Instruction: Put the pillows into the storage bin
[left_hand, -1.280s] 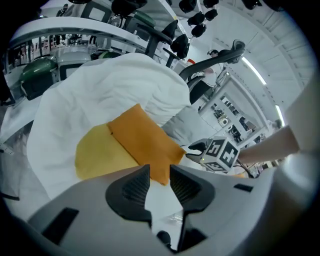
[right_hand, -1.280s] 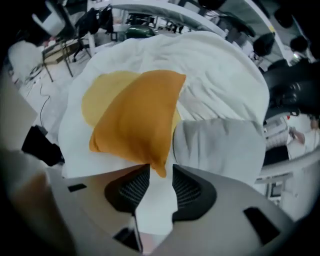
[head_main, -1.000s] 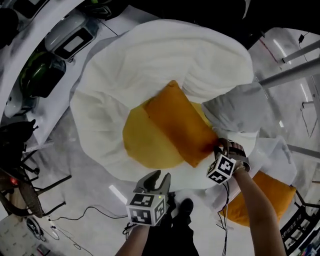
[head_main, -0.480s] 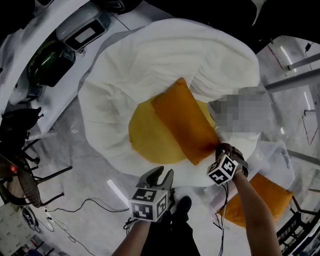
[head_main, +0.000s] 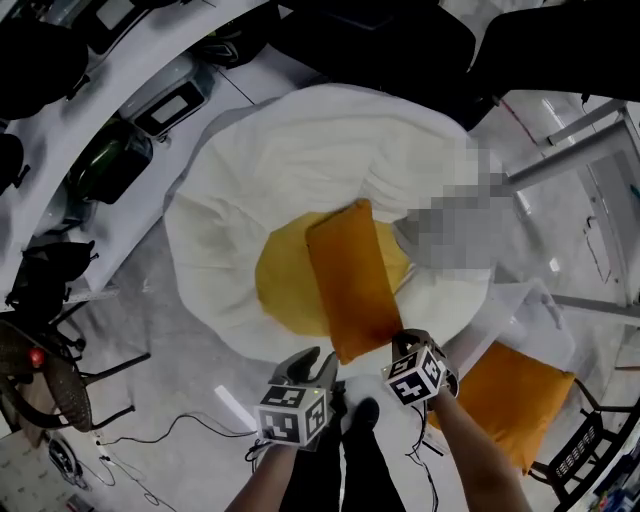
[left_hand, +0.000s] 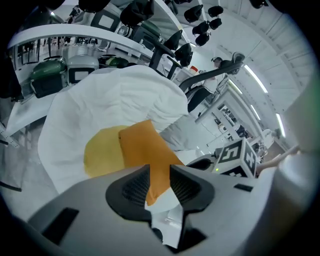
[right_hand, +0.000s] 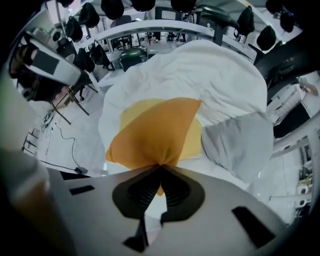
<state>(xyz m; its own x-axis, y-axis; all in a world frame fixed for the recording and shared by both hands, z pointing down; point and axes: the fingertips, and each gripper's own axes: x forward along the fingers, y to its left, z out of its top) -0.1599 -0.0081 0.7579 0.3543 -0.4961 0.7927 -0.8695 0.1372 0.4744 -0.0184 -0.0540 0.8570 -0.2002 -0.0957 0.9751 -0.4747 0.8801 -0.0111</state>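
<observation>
Right claw (right_hand: 161, 169) just closed, pinching orange pillow (head_main: 350, 285) corner over white storage bin (head_main: 240, 170); left claw (left_hand: 160, 176) spread, empty

This looks like a lab or workshop. A long white bench (left_hand: 125, 46) at eleven o'clock holds green and grey machines (left_hand: 47, 77). Black chairs (head_main: 45, 285) stand at nine o'clock. Thin cables (head_main: 160, 425) lie on the grey floor (head_main: 170, 330) at seven o'clock. Metal poles (head_main: 565, 150) cross at two o'clock.
</observation>
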